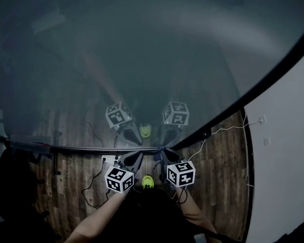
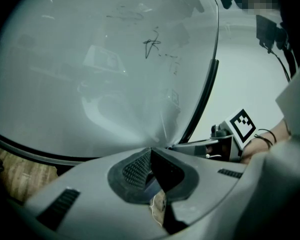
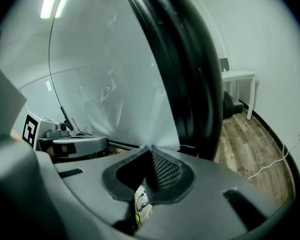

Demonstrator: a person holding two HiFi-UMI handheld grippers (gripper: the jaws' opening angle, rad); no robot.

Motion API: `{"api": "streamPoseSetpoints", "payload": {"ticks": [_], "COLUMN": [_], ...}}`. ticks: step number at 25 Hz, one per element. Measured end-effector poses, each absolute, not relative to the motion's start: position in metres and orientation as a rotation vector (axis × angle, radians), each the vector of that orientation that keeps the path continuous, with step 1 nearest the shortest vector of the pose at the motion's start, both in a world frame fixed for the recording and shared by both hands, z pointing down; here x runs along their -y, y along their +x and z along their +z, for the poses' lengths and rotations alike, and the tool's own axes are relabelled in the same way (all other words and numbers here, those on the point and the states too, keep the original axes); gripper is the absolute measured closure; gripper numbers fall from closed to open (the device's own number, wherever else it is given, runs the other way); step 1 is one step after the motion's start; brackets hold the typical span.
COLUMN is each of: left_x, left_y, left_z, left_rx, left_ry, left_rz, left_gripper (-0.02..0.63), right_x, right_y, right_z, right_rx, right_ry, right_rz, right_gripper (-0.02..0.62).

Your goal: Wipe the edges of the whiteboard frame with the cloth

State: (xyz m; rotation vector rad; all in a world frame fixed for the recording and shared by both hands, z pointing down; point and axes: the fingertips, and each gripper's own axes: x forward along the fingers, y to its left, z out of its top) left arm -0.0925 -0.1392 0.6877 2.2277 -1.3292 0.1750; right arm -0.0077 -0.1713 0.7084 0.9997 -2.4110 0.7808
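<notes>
At whiteboard frame (image 1: 219,116) corner | left tongs (image 2: 151,150), right tongs (image 3: 150,149) pinching cloth (image 3: 157,134) | wood floor (image 3: 246,145)

left gripper (image 2: 150,150), right gripper (image 3: 149,149): grey shells | fingers (image 2: 135,168): black, textured | cubes (image 1: 119,179): black-white markers

Head view looks steeply down; left and right gripper views closely share the whiteboard's (image 1: 142,44) near right corner.

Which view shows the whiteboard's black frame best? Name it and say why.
The head view: the frame shows as two long edges, bottom and right, meeting at a corner. The left gripper view catches only thin curved stretches of it; the right gripper view has one thick strip close up.
</notes>
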Motion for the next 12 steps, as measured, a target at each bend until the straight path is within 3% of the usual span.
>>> {"api": "streamPoseSetpoints", "payload": {"ticks": [12], "left_x": [0.14], "left_y": [-0.091], "left_z": [0.685], "left_rx": [1.308], "left_ry": [2.241], "left_rz": [0.149], "left_gripper": [0.602], "right_x": [0.177], "right_y": [0.012], "right_z": [0.71], "right_rx": [2.373], "right_ry": [1.088], "right_rz": [0.776], "right_gripper": [0.574]}}
